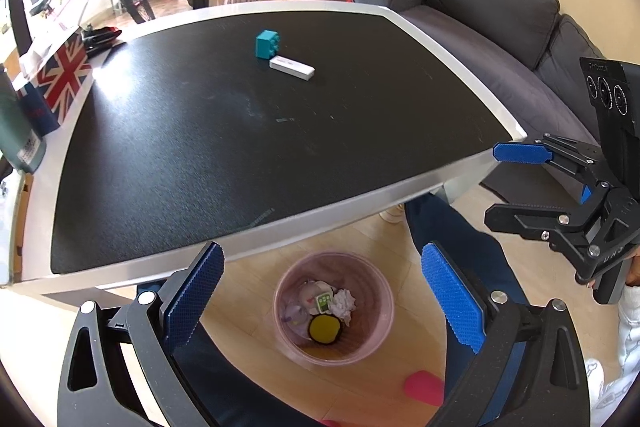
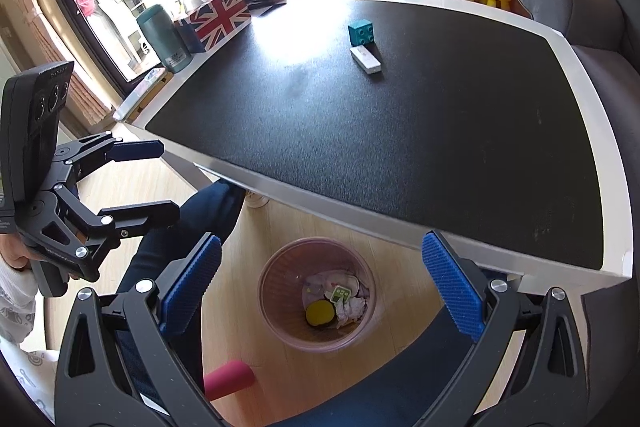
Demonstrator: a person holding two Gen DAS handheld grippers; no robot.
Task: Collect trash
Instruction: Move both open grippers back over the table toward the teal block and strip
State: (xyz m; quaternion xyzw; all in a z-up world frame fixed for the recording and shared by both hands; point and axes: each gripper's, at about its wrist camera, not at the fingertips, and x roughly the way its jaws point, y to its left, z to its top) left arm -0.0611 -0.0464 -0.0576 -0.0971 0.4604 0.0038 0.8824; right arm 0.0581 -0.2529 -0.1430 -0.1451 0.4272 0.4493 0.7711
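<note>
Translucent pink plastic waste bin: stands on the pale wood floor just off the near edge of the desk, between the two grippers' views. Contents: crumpled white paper, a yellow round item with dark rim, a small green-and-white printed piece; the remaining pale wrappers are hard to make out.

Desk top, black matte with white border: carries a teal toy building block and, just beside it, a white flat rectangular stick; whether they touch cannot be told.

Left hand-held gripper: blue pads spread wide, holding nothing, above the bin.

Right hand-held gripper: likewise spread wide and empty.

Far left desk edge: Union Jack box and dark green cylindrical flask, the flask cut off in the left view.
</note>
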